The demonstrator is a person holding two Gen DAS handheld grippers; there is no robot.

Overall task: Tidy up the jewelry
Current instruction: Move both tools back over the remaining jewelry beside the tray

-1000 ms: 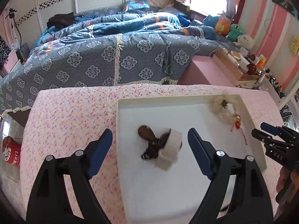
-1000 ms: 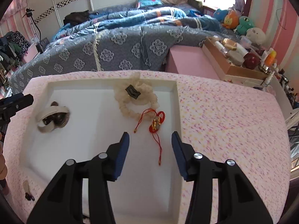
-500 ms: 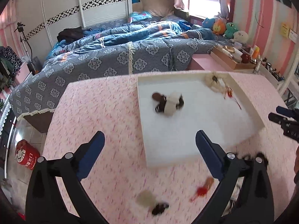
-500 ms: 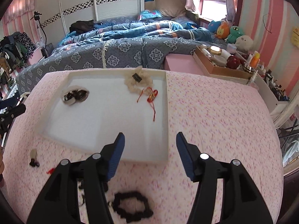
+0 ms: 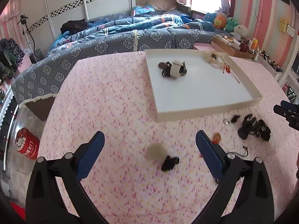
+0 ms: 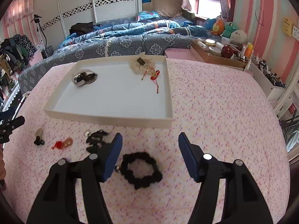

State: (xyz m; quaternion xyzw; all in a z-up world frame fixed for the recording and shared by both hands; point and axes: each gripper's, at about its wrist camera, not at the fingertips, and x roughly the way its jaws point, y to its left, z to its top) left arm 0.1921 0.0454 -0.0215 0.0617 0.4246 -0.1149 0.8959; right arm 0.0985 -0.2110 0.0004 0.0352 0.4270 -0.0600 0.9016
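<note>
The black beaded bracelet, a ring of dark, rough-looking beads (image 6: 141, 169), lies flat on the bench covered with a pink flowered cloth (image 6: 214, 112), close to its near edge and just in front of the right tool (image 6: 150, 150). The fingers of this tool stand wide apart and hold nothing; the bracelet is between them in the view but not touched. I judge the bracelet light and loose, so it will hang down and change shape when lifted. The best place to take it is across one side of the ring, pinching the beads from inside and outside, because a grip over the whole ring would only push it along the cloth. A small silvery bell or clasp seems to sit at its left side.

The left tool (image 5: 149, 143) is also spread apart and empty. Before it, near the same edge, lie a small pale fluffy ball with a black cord (image 5: 162, 156) and an orange gourd-shaped charm with red thread (image 5: 216, 137); both look very light and could slip from the pads. The shallow white rectangular tray (image 6: 112, 118) stands toward the far edge and already holds some pieces.
</note>
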